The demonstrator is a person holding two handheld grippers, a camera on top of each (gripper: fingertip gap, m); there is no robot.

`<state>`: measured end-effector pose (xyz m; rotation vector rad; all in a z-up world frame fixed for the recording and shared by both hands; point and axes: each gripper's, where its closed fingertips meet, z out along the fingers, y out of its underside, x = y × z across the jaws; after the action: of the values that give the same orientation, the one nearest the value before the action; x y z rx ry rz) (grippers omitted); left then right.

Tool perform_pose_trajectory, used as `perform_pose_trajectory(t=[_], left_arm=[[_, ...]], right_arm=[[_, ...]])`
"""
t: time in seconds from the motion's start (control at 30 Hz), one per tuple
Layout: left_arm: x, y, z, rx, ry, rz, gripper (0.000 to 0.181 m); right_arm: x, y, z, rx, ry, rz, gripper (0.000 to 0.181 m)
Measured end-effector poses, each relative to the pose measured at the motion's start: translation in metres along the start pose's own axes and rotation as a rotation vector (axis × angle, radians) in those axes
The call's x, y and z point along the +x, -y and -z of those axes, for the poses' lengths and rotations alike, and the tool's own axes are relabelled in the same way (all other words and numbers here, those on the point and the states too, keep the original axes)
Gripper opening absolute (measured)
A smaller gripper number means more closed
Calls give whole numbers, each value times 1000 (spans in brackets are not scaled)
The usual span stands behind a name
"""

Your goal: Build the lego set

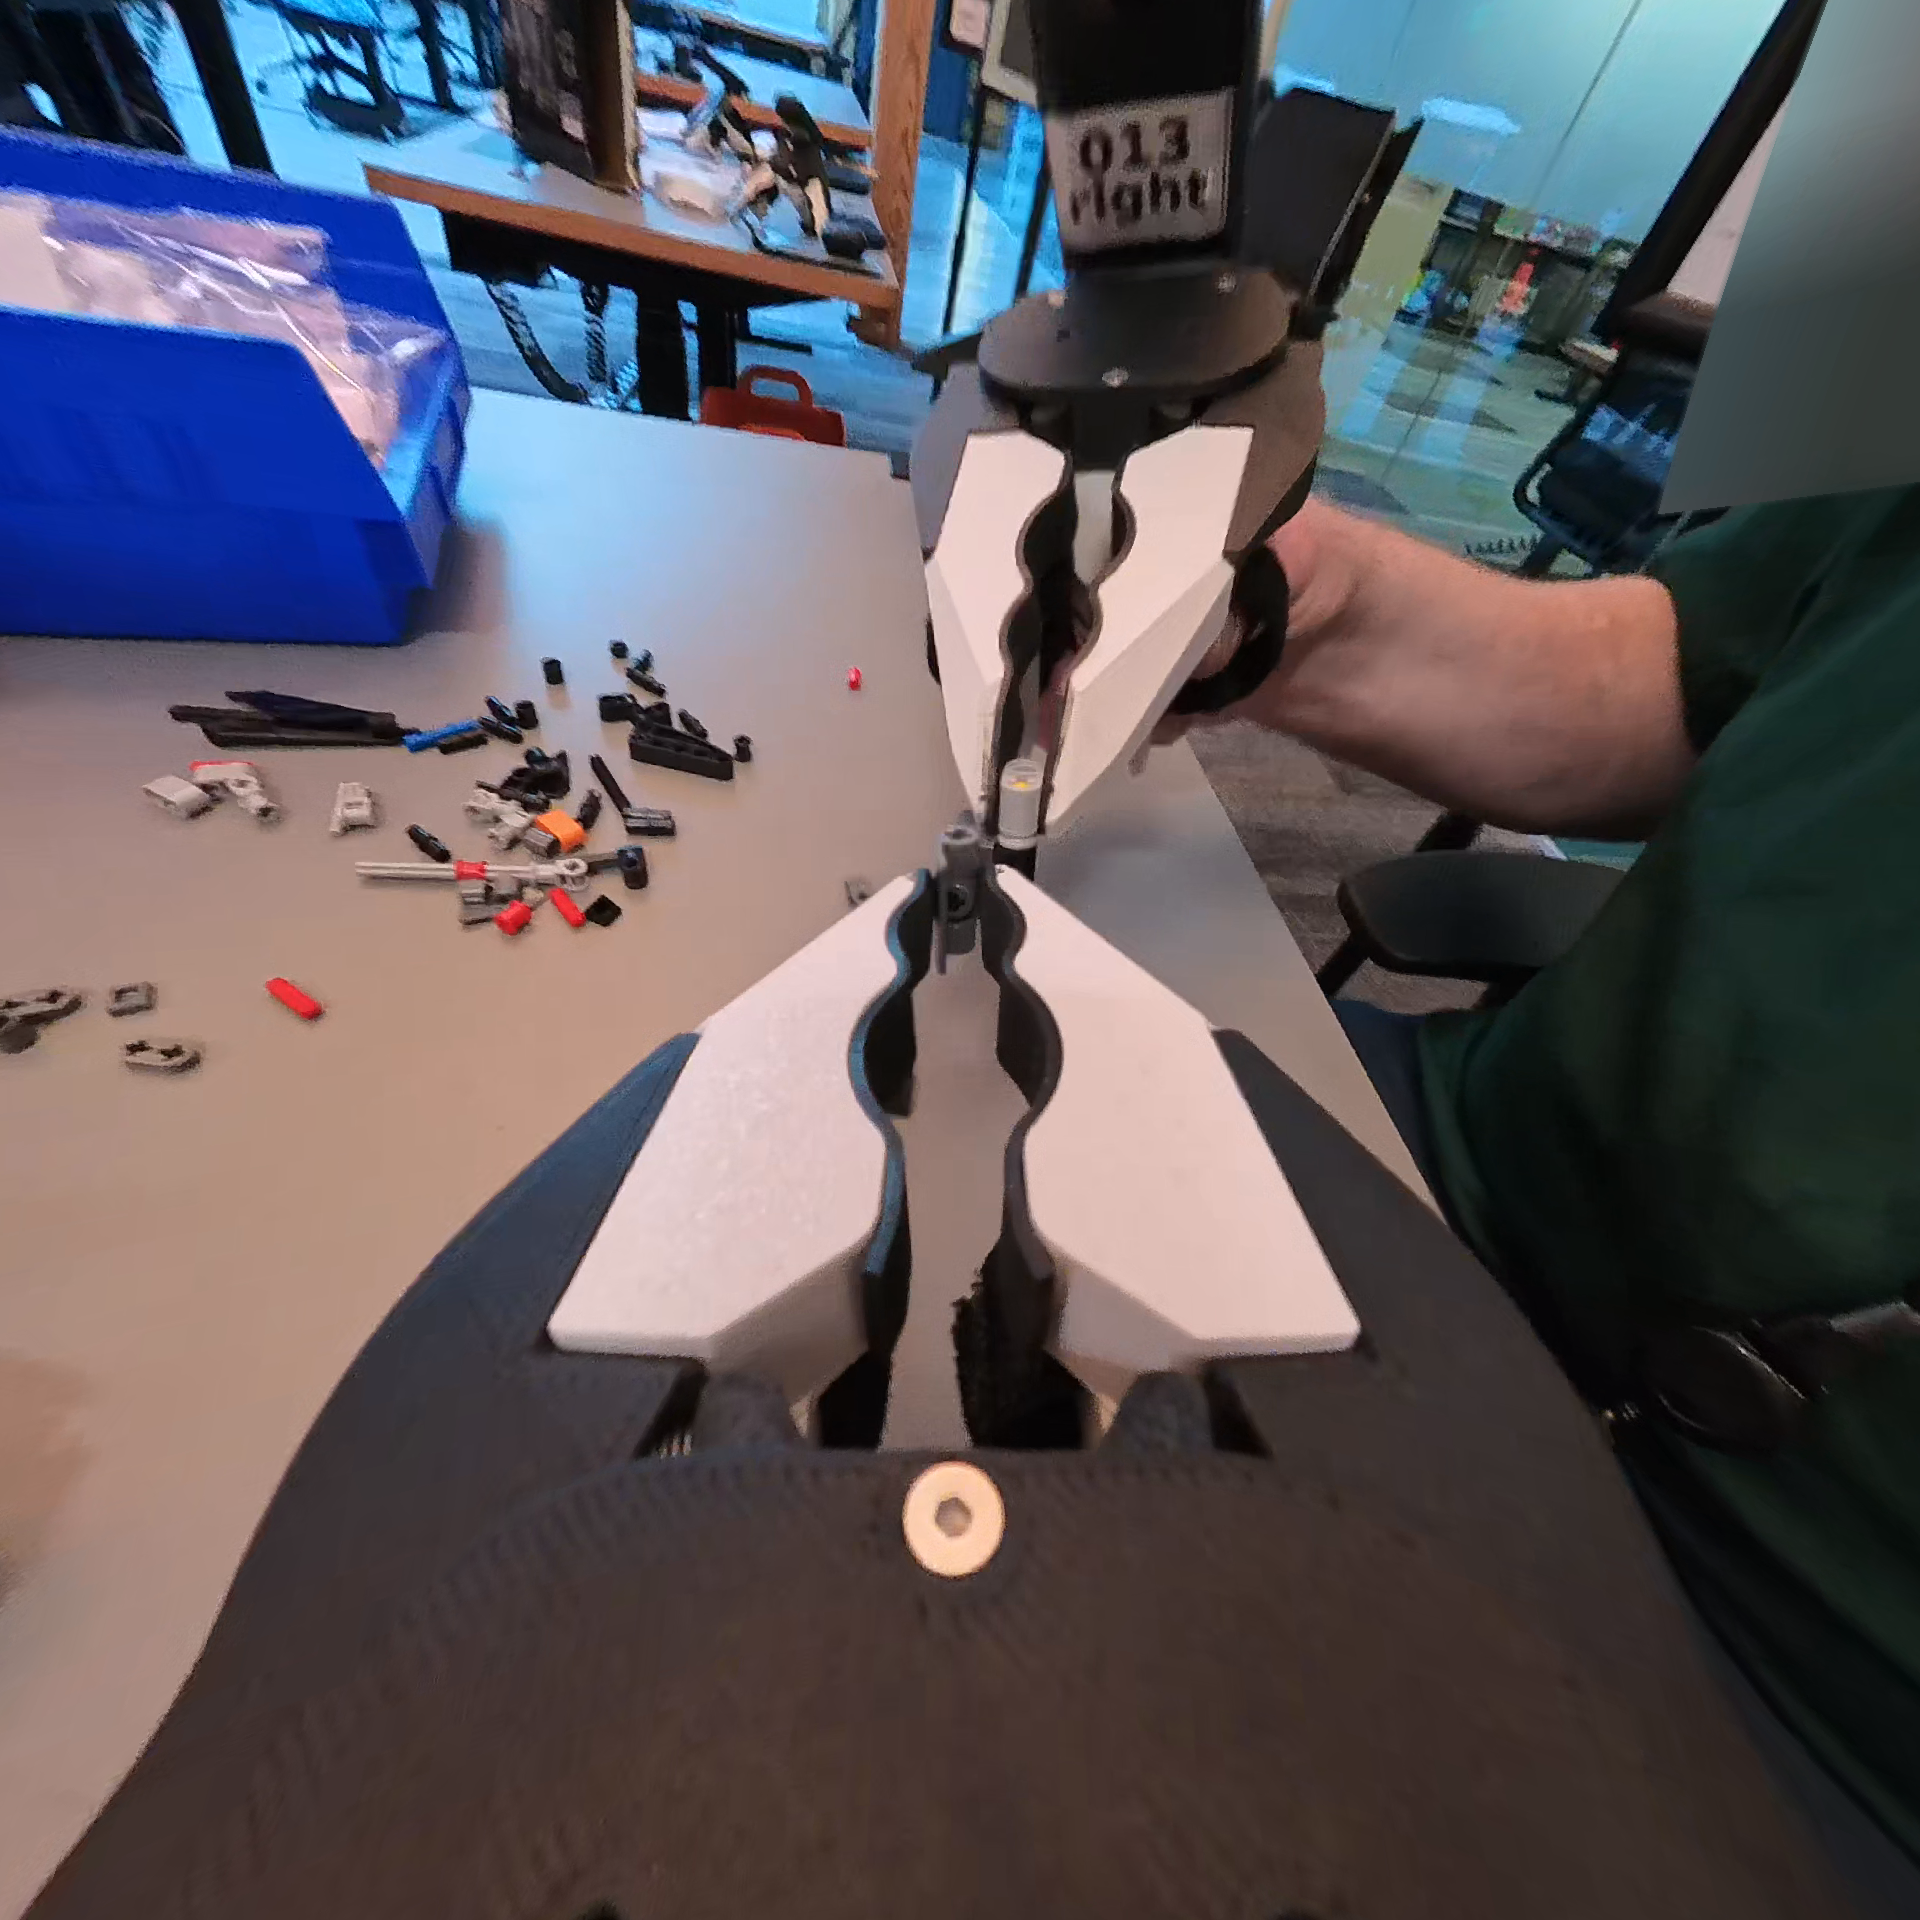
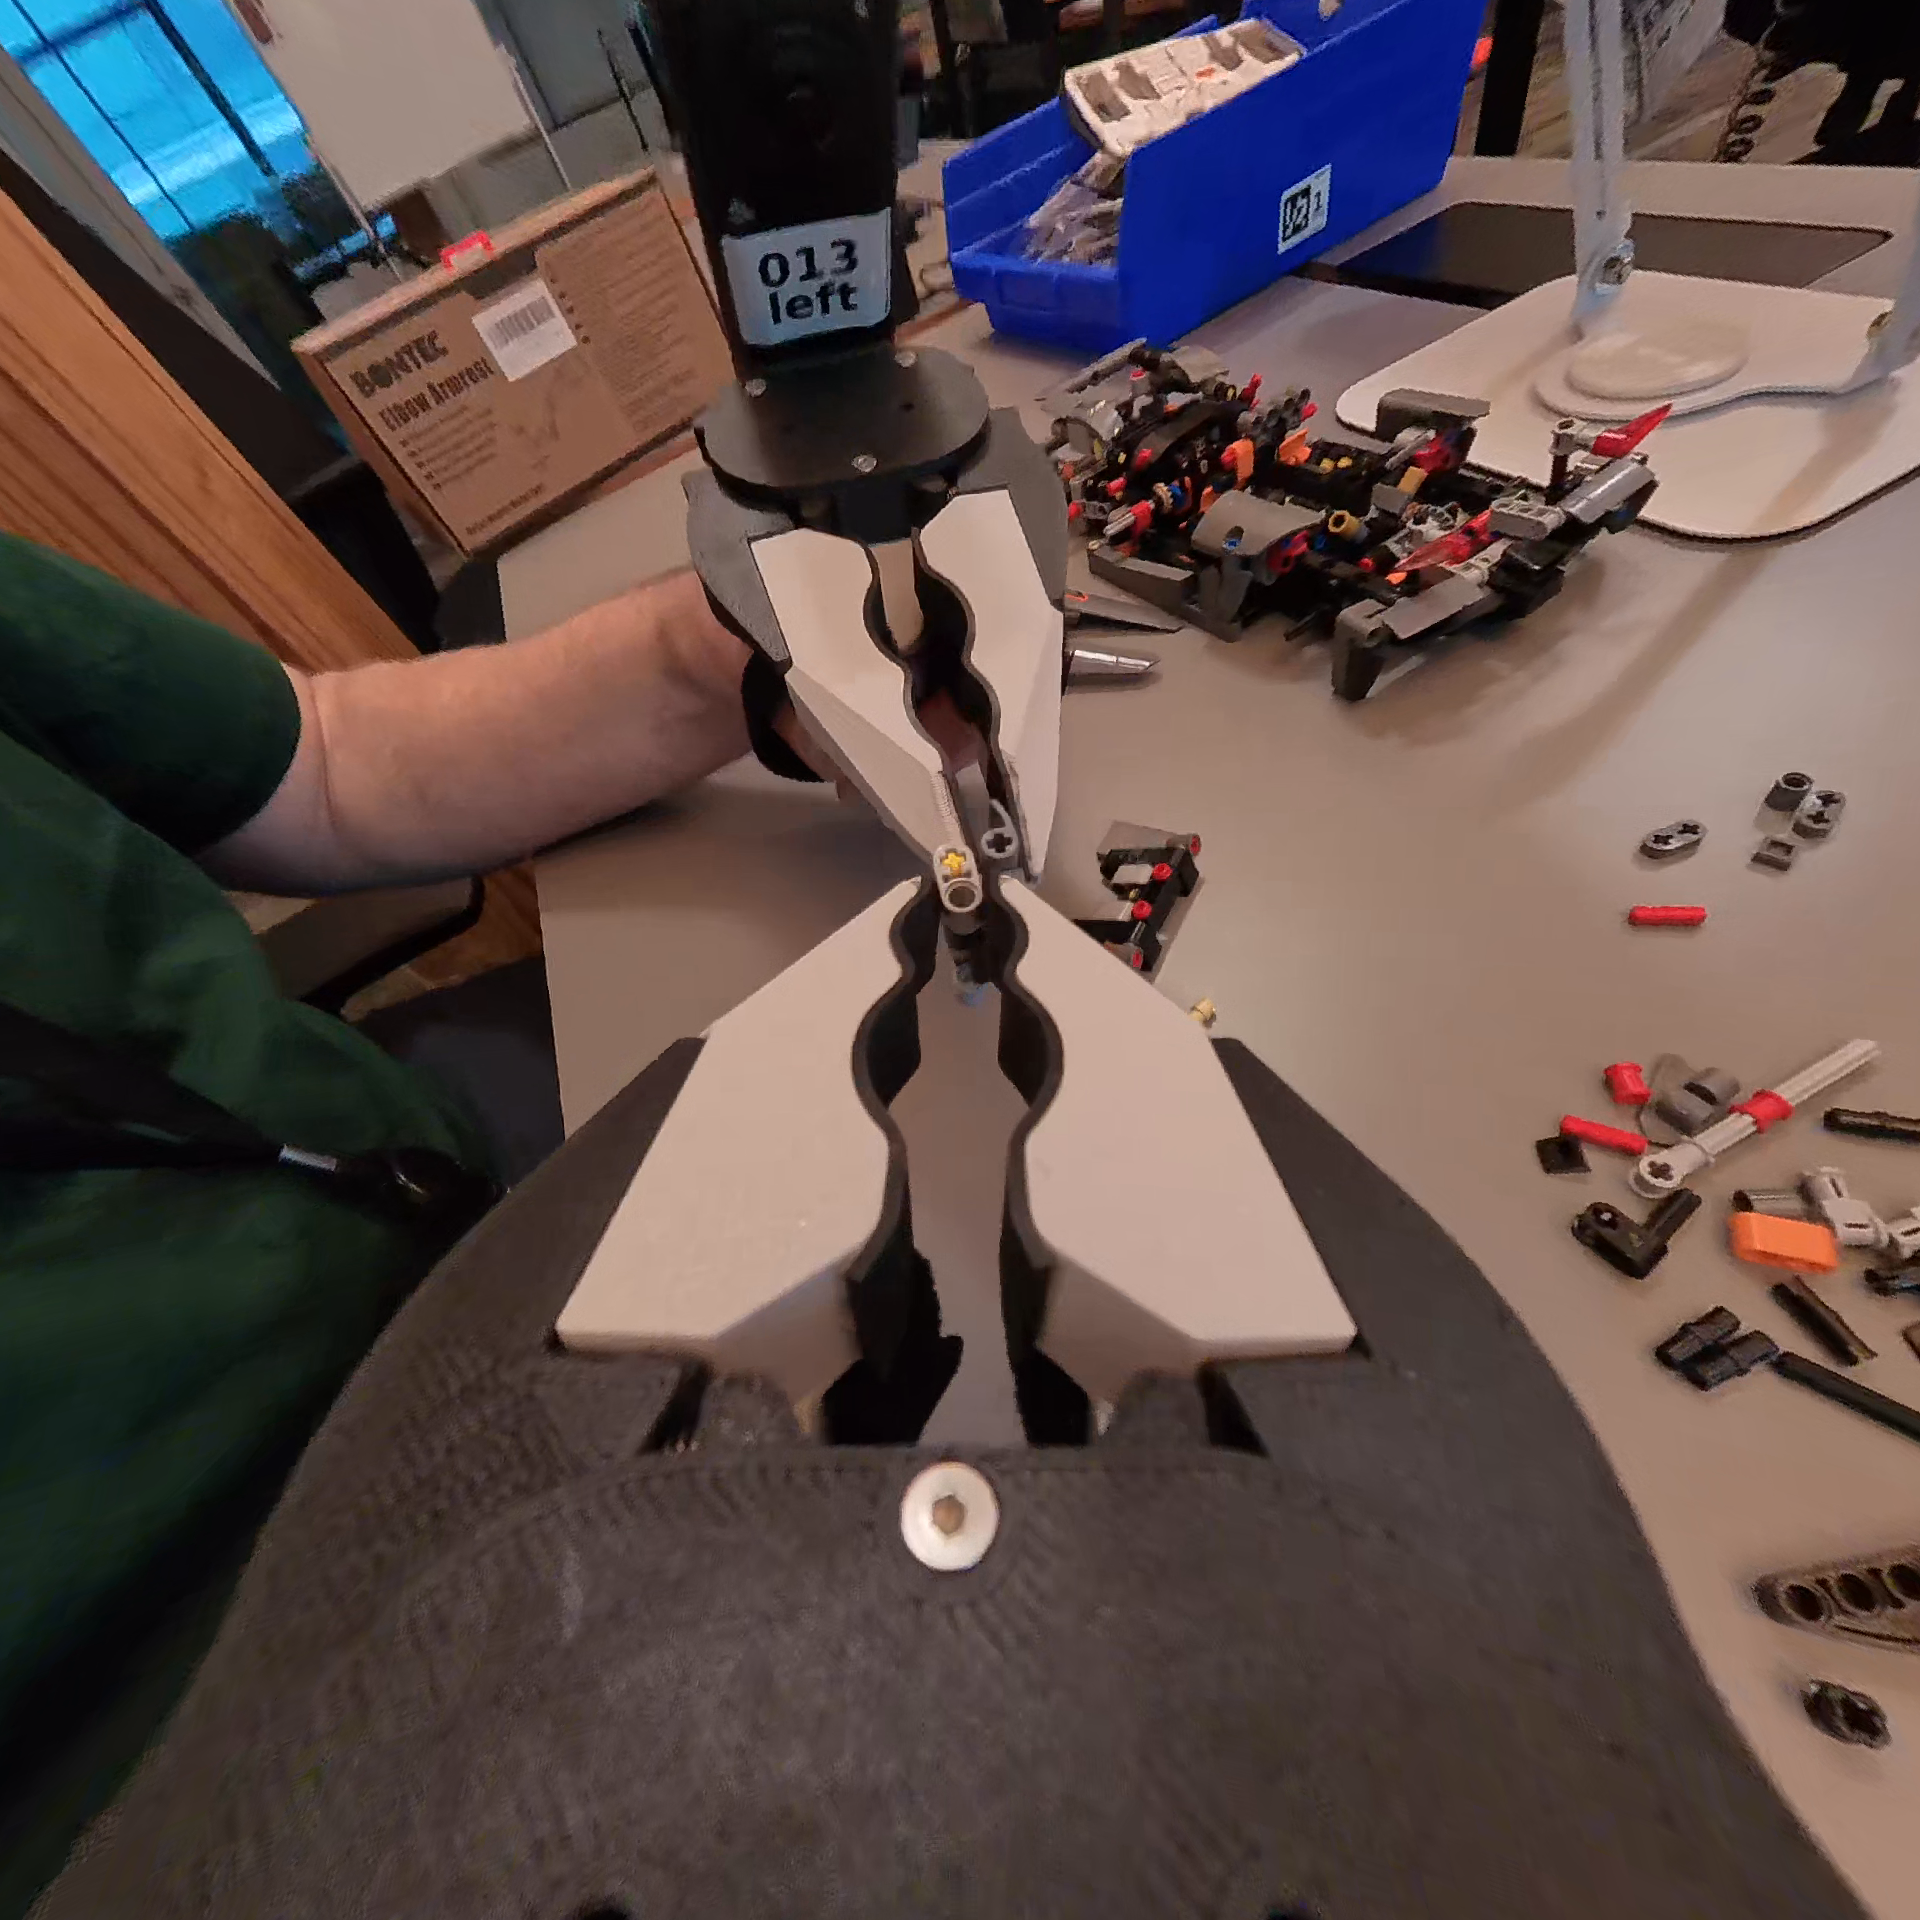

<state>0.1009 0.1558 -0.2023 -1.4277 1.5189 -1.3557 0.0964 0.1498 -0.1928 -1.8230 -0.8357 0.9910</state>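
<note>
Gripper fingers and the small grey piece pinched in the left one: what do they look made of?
The left gripper has fingers that look like matte white 3D-printed plastic, faintly grainy, with wavy black inner pads, possibly rubbery. The mount looks like black printed plastic with visible layer lines. The grey piece looks like smooth moulded hard plastic with pin holes. The tabletop seems matte grey laminate.

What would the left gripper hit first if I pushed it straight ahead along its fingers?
The right gripper, almost at once. It faces the left gripper tip to tip, and the small grey pieces they hold look nearly touching, though exact depth is unclear.
</note>
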Motion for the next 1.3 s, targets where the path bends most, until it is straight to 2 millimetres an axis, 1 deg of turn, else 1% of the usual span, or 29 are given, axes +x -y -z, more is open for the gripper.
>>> perform_pose_trajectory(t=[0.1, 0.17, 0.23, 0.37, 0.47, 0.5, 0.53, 0.73, 0.8, 0.87, 0.97, 1.0, 1.03, 1.1, 1.17, 1.3], left_arm=[[-8, 8, 5, 50, 46, 18, 18], [-9, 11, 7, 79, 34, 45, 23], [-11, 11, 7, 85, 38, 63, 35], [-10, 15, 7, 113, 27, 78, 45], [-7, 21, 7, 160, 8, 88, 37], [-6, 24, 9, 180, 4, 81, 26], [-7, 26, 12, 202, 11, 82, 19], [-3, 30, 16, 242, -38, 107, 18], [-5, 30, 18, 240, -34, 112, 18], [-7, 29, 21, 239, -29, 112, 18], [-8, 31, 26, 250, -42, 132, 18], [-9, 31, 28, 256, -41, 135, 18], [-10, 31, 29, 255, -39, 138, 18], [-14, 29, 29, 245, -23, 139, 18], [-16, 29, 30, 245, -21, 141, 18], [-21, 24, 27, 220, -8, 147, 18]], right_arm=[[5, 14, 4, 123, 24, -97, 6], [8, 24, 7, 208, 43, -147, 5], [12, 29, 8, 257, 37, -171, 5], [16, 38, 8, 315, 35, -179, 5], [11, 41, 2, 316, 42, -156, 5], [8, 40, -1, 305, 47, -149, 5], [6, 40, -3, 302, 53, -145, 5], [1, 43, -4, 318, 64, -150, 6], [4, 42, -1, 314, 45, -158, 16], [6, 43, 10, 315, 33, -154, 22], [18, 43, 37, 302, -51, -117, 23], [25, 40, 46, 278, -94, -108, 23], [35, 33, 53, 232, -154, -90, 23], [61, 16, 63, 98, -308, -16, 19], [83, 4, 65, -24, -398, 53, 16], [128, -15, 53, -264, -488, 173, 12]])
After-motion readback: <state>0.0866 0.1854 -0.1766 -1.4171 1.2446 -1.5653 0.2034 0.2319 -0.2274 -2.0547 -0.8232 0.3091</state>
